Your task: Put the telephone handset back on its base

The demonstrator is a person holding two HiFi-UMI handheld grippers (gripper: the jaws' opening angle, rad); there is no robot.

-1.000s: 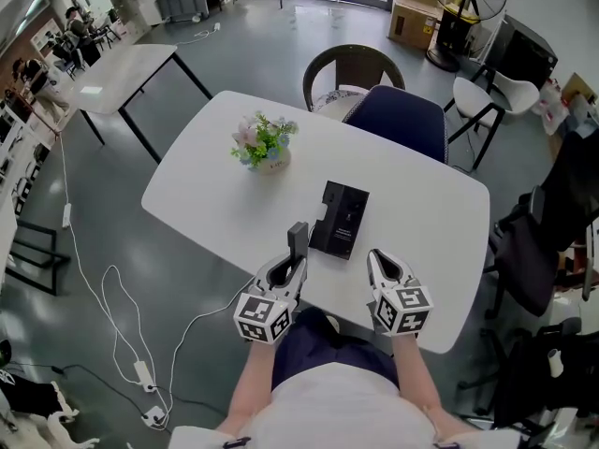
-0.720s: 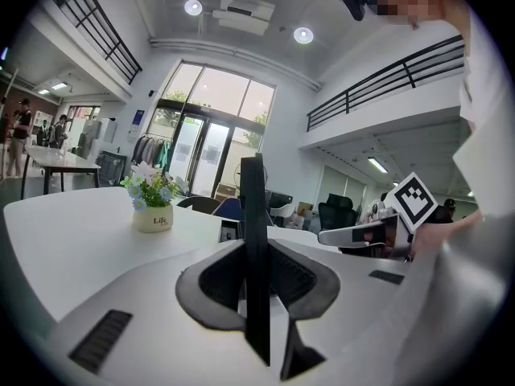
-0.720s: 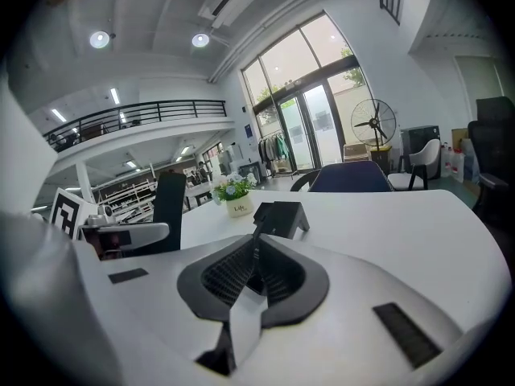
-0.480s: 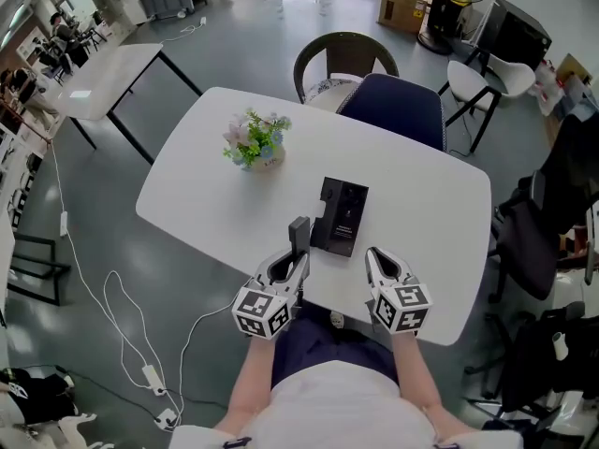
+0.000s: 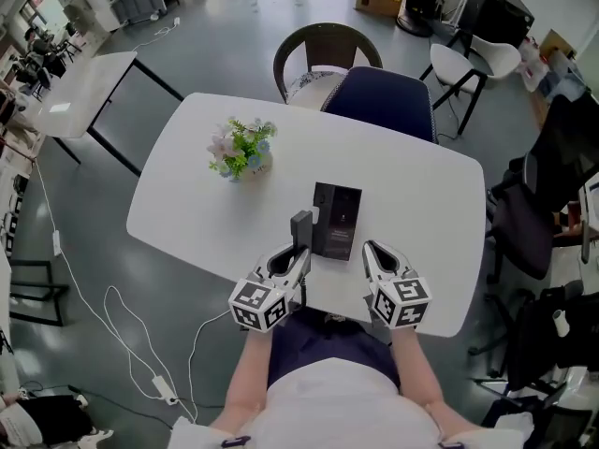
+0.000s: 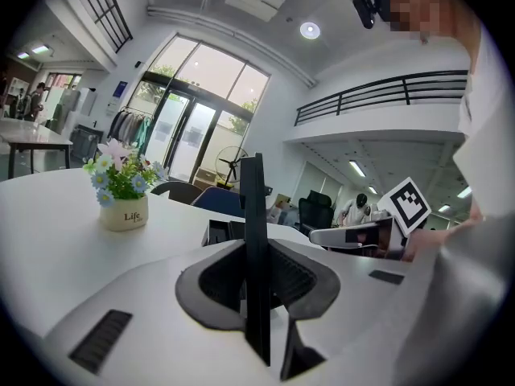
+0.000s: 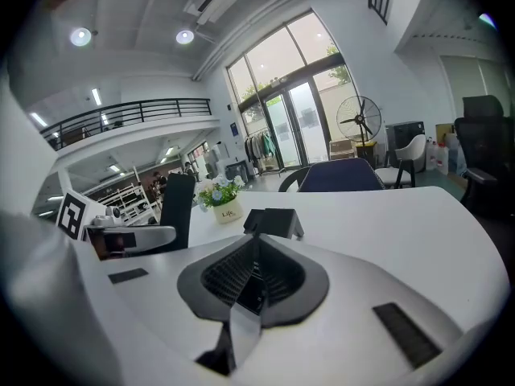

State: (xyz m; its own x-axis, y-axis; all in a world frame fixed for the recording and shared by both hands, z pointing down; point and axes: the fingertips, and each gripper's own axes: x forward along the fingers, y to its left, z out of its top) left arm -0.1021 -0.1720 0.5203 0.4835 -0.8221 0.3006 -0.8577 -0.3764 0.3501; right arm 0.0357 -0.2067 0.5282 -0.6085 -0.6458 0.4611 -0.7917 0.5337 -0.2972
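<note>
- Our left gripper (image 5: 296, 258) grips the handset (image 5: 299, 226) upright, just at 9 o'clock of the base (image 5: 336, 219); our right gripper (image 5: 378, 258) is closed on nothing.
- We think the thin handset may swing in the jaws, miss the cradle, or push the light base.
- We count one handset, one base, one flower pot (image 5: 241, 151), two grippers, one table (image 5: 421, 185).

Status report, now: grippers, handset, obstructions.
Left gripper clamped on handset, upright, just left of base. Right gripper shut, empty. Flower pot well clear.
</note>
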